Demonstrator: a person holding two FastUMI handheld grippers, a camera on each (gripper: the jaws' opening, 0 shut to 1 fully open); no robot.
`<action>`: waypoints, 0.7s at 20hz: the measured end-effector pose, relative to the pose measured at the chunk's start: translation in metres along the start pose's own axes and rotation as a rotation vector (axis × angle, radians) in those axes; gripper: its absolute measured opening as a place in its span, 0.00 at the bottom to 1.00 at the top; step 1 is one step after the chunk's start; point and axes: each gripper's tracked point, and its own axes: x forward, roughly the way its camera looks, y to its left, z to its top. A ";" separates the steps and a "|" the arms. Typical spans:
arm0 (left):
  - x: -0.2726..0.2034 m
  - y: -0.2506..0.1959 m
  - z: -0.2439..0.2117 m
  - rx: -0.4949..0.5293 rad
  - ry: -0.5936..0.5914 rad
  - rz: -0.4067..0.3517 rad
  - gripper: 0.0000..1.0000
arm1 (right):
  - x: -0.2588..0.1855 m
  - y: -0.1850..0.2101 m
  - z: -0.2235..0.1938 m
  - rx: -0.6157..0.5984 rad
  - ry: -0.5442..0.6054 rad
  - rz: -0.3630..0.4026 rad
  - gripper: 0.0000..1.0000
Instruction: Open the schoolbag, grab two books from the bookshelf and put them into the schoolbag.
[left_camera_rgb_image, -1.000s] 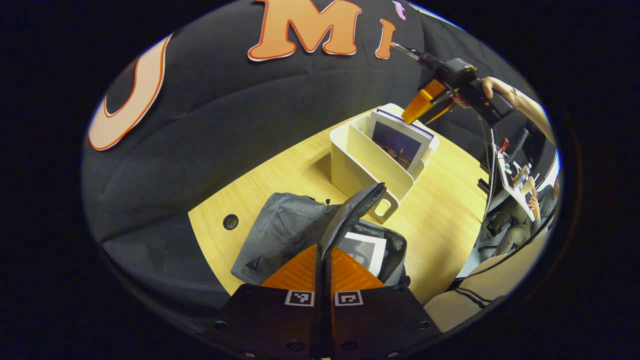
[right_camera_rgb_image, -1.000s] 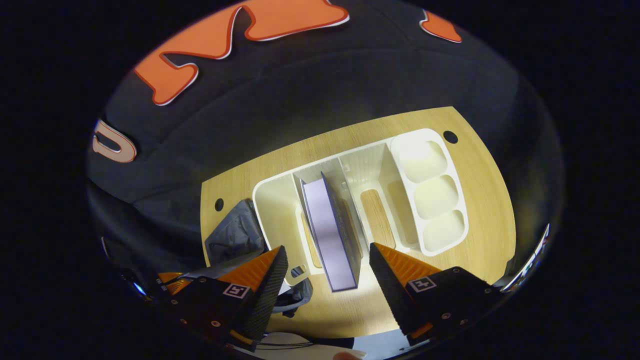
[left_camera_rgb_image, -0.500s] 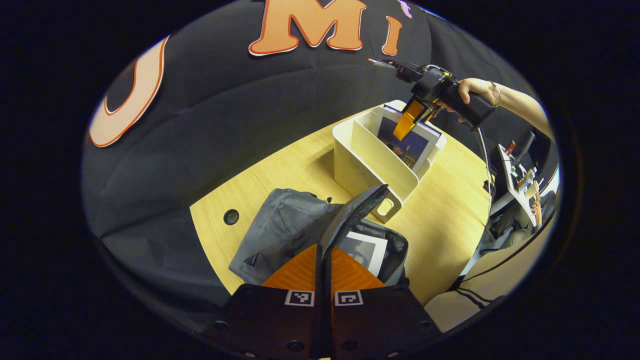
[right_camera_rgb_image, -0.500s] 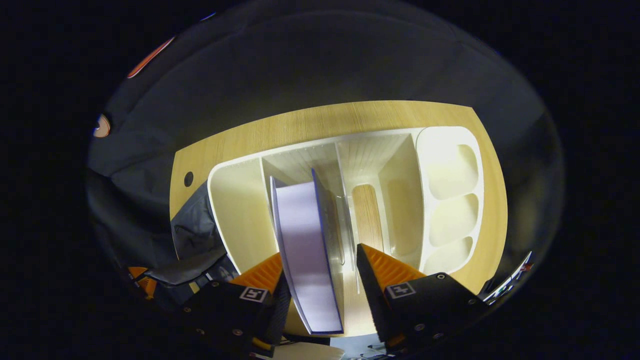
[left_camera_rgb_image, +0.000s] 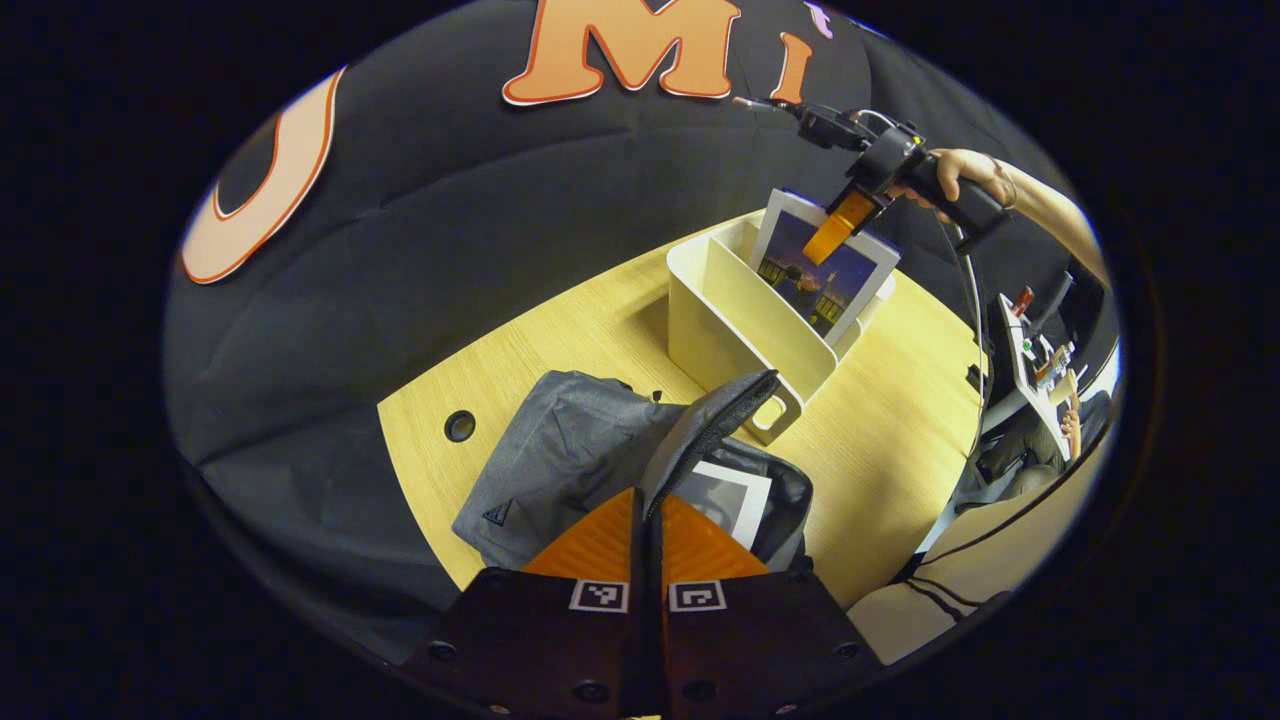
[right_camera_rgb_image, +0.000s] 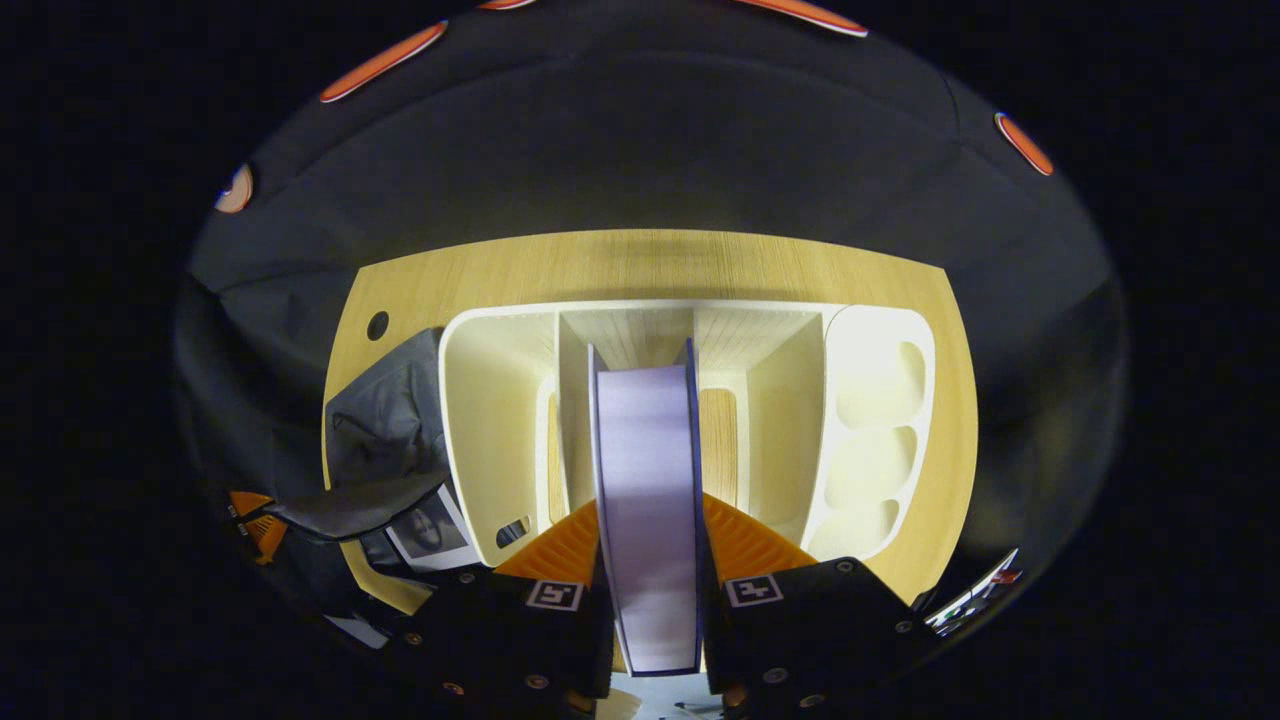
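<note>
The grey schoolbag (left_camera_rgb_image: 560, 470) lies open on the wooden table (left_camera_rgb_image: 540, 340), with one book (left_camera_rgb_image: 735, 500) inside it. My left gripper (left_camera_rgb_image: 648, 520) is shut on the bag's flap (left_camera_rgb_image: 715, 425) and holds it up. In the white bookshelf (left_camera_rgb_image: 740, 330) stands a dark-covered book (left_camera_rgb_image: 815, 280), raised partly above the rim. In the right gripper view that book (right_camera_rgb_image: 648, 470) sits edge-on between my fingers. My right gripper (right_camera_rgb_image: 650, 545) is shut on it over the bookshelf (right_camera_rgb_image: 880, 400). The schoolbag (right_camera_rgb_image: 385, 430) lies to the left of the bookshelf.
A hand (left_camera_rgb_image: 960, 175) holds the right gripper (left_camera_rgb_image: 838, 222) above the bookshelf. The bookshelf has several empty slots and a side tray. A cable hole (left_camera_rgb_image: 459, 426) marks the table left of the bag. A desk with small items and a seated person (left_camera_rgb_image: 1040, 440) lie beyond the table's right edge.
My right gripper came down around the book in the bookshelf, shut on it and raised it a little. The left gripper kept its hold on the bag flap.
</note>
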 end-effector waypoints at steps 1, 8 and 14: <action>0.001 -0.001 -0.001 -0.001 -0.003 -0.005 0.01 | -0.013 0.003 0.000 -0.002 -0.021 0.000 0.37; -0.001 0.004 -0.007 0.026 -0.018 -0.036 0.01 | -0.118 0.015 -0.012 0.050 -0.166 -0.017 0.37; 0.000 0.001 -0.004 0.076 -0.023 -0.098 0.01 | -0.181 0.025 -0.084 0.141 -0.223 -0.016 0.37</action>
